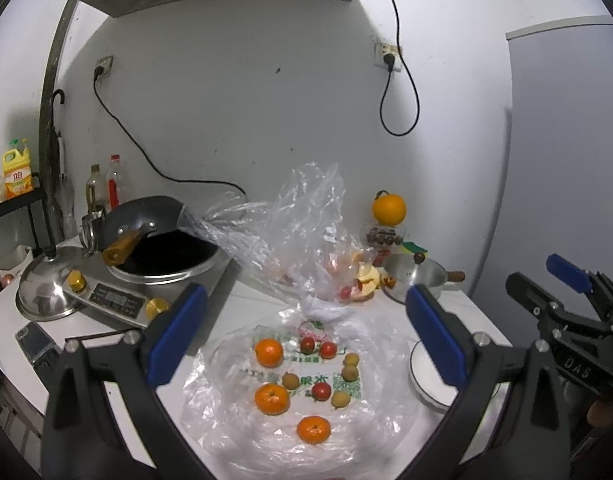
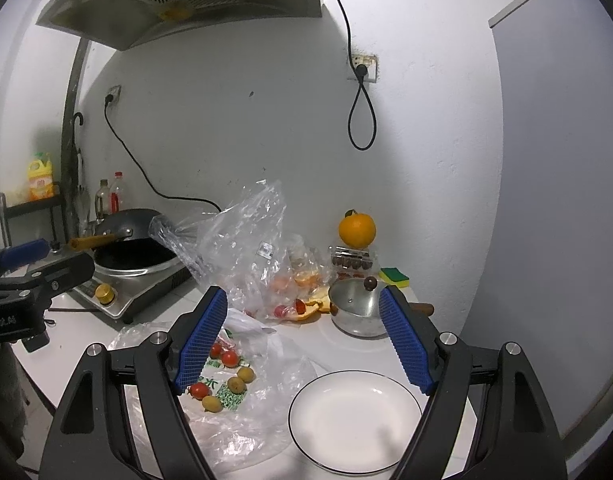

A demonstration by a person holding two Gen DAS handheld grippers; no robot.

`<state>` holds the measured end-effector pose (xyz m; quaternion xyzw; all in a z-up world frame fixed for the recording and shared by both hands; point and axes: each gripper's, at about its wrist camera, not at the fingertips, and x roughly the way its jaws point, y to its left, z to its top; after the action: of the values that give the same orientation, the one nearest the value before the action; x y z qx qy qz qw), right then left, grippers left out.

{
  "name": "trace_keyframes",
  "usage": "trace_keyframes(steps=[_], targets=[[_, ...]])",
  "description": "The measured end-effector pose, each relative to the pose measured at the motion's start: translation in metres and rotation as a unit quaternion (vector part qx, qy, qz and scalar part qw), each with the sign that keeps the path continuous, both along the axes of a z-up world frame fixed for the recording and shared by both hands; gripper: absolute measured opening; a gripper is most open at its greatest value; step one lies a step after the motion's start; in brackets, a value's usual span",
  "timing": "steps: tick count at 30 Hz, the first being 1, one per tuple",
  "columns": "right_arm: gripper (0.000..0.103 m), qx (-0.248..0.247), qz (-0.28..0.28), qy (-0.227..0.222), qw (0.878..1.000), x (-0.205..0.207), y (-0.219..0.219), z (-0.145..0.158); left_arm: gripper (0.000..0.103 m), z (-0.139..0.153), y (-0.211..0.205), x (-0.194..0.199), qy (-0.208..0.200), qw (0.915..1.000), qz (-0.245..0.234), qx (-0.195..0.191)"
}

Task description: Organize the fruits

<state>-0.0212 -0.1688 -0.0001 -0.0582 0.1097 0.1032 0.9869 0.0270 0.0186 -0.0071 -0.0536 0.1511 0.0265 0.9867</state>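
Fruits: three oranges, cherry tomatoes and longans on a flat plastic bag, table, between the left tongs, spread wide, empty. White plate right, between right tongs, likewise spread, empty.

My right gripper carries ribbed blue rubbery pads on matt black plastic arms. Below it lies a glossy white glazed plate, lower centre. Crinkled clear plastic bags shine on the smooth white desk. At left, a polished metal lid and a wooden-handled dark matt pan.
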Motion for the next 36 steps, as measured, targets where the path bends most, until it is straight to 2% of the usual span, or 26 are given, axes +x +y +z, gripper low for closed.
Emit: trace_keyframes(steps=[26, 36], targets=[[0.081, -0.002, 0.002, 0.003, 1.0, 0.005, 0.004, 0.002, 0.1, -0.006, 0.005, 0.008, 0.005, 1.0, -0.006, 0.002], [0.081, -0.011, 0.011, 0.024, 1.0, 0.017, 0.015, -0.013, 0.1, -0.04, 0.019, 0.021, 0.05, 0.9987, -0.008, 0.005]])
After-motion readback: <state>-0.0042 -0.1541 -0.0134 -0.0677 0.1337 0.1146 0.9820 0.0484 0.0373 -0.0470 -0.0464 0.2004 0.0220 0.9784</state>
